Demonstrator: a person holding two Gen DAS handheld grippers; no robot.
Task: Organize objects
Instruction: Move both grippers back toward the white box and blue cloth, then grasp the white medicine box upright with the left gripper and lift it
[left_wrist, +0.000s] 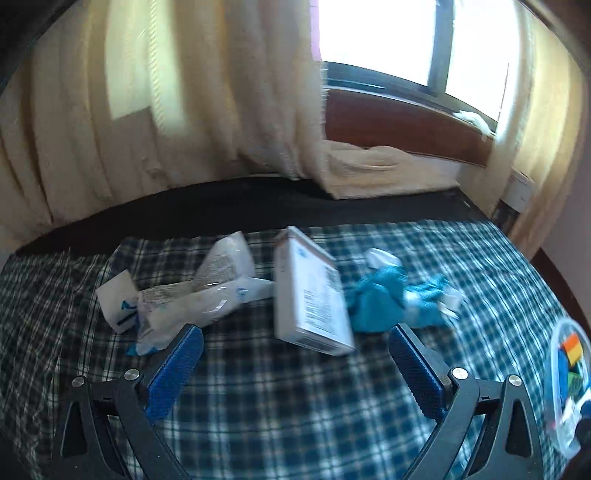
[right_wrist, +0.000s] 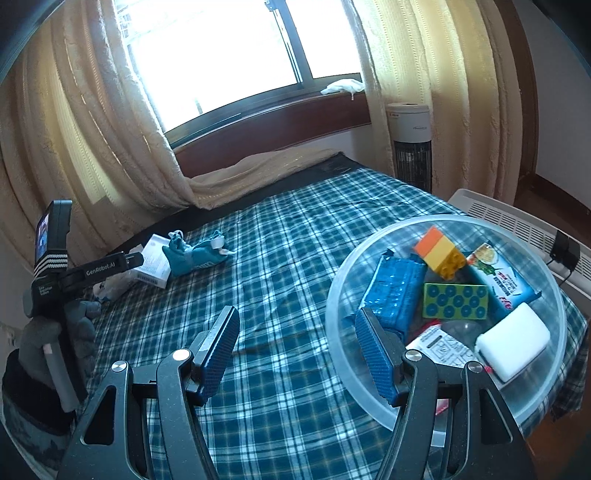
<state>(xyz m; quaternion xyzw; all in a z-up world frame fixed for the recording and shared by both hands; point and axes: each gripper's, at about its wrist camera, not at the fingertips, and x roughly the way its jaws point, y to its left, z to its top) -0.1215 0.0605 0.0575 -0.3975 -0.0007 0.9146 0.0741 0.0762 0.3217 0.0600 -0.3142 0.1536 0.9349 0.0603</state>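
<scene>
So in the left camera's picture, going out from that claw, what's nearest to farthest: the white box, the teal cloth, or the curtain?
1. White box: straight ahead of the left claw, on the plaid cloth, leaning.
2. Teal cloth: just behind the box, to the right.
3. Curtain: far back, hanging past the table's dark edge.
</scene>
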